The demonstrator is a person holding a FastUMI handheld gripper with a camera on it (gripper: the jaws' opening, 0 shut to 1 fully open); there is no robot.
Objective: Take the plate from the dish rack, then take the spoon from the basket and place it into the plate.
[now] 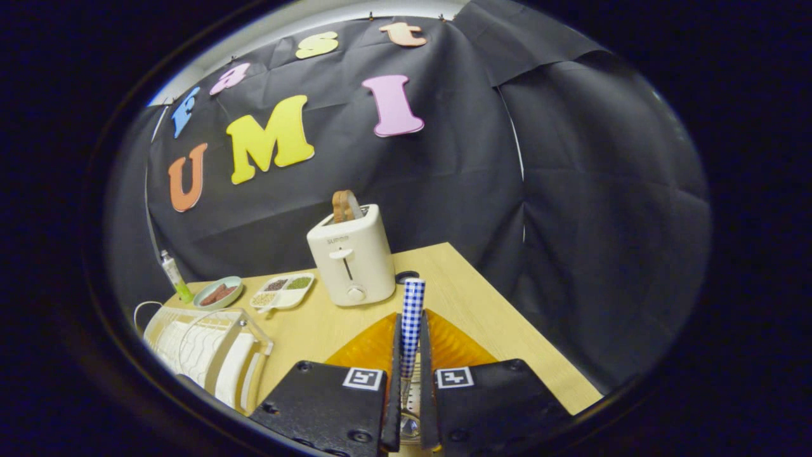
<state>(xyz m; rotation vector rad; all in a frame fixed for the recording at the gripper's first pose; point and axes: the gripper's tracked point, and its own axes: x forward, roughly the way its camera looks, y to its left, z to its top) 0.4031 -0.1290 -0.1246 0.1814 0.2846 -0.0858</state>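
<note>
A blue-and-white checked spoon handle [412,317] stands over an amber ribbed plate [374,348] on the pale wood tabletop [495,317], beside a cream toaster [352,257] and white dish rack [203,352].

One claw [411,355] grips one spoon [412,317] over one orange plate [371,346]. One toaster [353,260] at twelve o'clock holds one toast slice [344,205]. At ten o'clock sit one dish rack [203,349], one bowl [217,293], one divided tray [283,291], one tube [174,274].

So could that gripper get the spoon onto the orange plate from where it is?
Probably yes. The gripper is shut on the spoon, whose checked handle sticks up between the fingers, and the orange plate lies just ahead, nothing between them.
</note>
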